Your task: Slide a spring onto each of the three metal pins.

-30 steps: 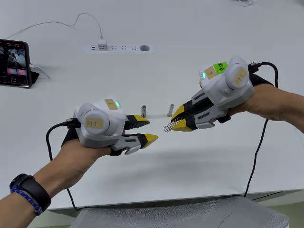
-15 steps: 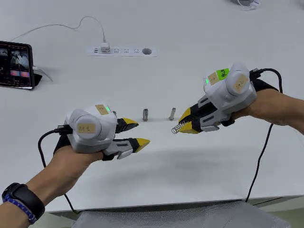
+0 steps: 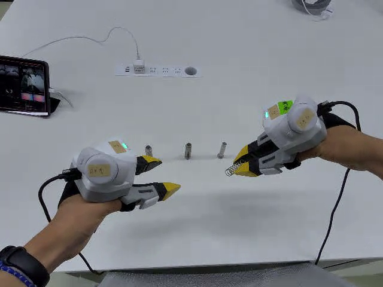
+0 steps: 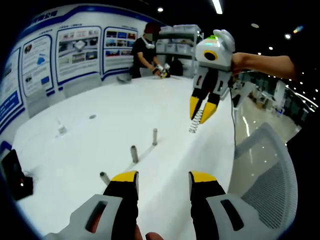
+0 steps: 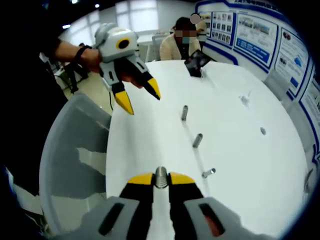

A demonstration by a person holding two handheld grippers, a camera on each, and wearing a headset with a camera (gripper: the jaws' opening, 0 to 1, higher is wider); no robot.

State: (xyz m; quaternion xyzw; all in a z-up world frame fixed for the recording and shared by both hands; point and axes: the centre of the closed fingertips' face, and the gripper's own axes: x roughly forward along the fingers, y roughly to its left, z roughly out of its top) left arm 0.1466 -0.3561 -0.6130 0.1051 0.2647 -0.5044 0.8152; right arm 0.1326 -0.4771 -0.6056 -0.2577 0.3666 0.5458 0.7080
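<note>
Three short metal pins stand in a row on the white table: left pin [image 3: 148, 150], middle pin [image 3: 188, 150], right pin [image 3: 222, 149]. The middle one looks ribbed; the right one looks bare. My right gripper [image 3: 242, 167] is shut on a small spring [image 3: 232, 170] that sticks out of its tips, just right of and nearer than the right pin. In the right gripper view the spring [image 5: 160, 175] points along the row of pins [image 5: 198, 140]. My left gripper [image 3: 161, 174] is open and holds nothing, near the left pin. The left gripper view shows the pins [image 4: 134, 153] ahead and the right gripper [image 4: 202, 107] beyond.
A tablet [image 3: 24, 78] stands at the far left, and a white power strip [image 3: 158, 70] with a cable lies at the back. The table's front edge [image 3: 197, 266] runs below the hands, with a grey chair [image 5: 75, 165] beneath. A person works at the table's far end [image 5: 185, 45].
My left gripper has drawn back to the left, which uncovers the left pin. My right gripper, still holding the spring, has shifted slightly right of the right pin. The head camera has moved.
</note>
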